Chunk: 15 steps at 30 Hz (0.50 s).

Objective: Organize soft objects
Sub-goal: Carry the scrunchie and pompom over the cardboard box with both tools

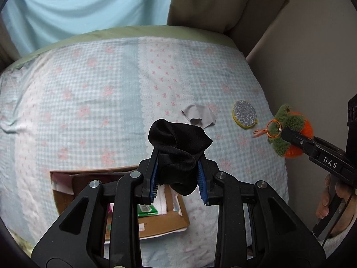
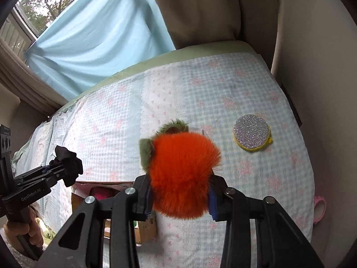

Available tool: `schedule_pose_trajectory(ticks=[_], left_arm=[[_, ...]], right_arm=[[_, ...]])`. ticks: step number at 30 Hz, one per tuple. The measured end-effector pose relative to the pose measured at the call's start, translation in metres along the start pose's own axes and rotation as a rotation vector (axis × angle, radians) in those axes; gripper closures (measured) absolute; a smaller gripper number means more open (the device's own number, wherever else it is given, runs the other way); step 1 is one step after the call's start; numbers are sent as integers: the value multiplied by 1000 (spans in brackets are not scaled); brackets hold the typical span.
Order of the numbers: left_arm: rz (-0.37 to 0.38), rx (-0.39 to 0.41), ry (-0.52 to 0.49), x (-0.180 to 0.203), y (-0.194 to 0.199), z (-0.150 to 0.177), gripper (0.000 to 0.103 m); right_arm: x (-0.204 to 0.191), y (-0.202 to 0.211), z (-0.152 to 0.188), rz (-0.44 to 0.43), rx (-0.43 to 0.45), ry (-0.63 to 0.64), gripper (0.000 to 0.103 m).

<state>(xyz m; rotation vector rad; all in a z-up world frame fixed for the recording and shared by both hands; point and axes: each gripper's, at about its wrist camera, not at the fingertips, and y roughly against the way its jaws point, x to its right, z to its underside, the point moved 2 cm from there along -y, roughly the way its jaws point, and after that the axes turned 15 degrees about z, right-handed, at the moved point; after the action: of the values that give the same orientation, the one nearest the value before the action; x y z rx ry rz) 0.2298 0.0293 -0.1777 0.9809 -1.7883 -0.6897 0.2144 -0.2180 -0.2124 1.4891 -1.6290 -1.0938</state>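
My left gripper [image 1: 178,154] is shut on a black cloth [image 1: 178,143] and holds it above the bed, just past an open cardboard box [image 1: 165,221]. It also shows at the left of the right wrist view [image 2: 67,167]. My right gripper [image 2: 180,178] is shut on a fuzzy orange and green plush pompom [image 2: 181,174] with an orange ring, seen at the right of the left wrist view [image 1: 290,131]. A grey cloth [image 1: 199,117] and a round glittery sponge with a yellow rim [image 1: 244,114] lie on the bed; the sponge also shows in the right wrist view [image 2: 251,135].
The bed has a light blue checked cover [image 1: 89,102] with pink flowers. The box [image 2: 93,192] holds folded white cloth and a green packet. A blue curtain [image 1: 89,6] and beige cushion [image 1: 223,4] stand behind. A pink object [image 2: 319,210] sits at the bed's right edge.
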Motion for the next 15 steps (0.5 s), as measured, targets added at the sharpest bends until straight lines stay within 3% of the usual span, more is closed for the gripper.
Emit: schedule_pose_trajectory(ticks=[7, 15], left_arm=[[-59, 84, 121, -44, 64, 47, 77], [-94, 76, 208, -130, 98, 91, 77]], right_arm=[[-78, 28, 25, -85, 9, 140, 67], [-174, 30, 55, -119, -6, 239, 67]])
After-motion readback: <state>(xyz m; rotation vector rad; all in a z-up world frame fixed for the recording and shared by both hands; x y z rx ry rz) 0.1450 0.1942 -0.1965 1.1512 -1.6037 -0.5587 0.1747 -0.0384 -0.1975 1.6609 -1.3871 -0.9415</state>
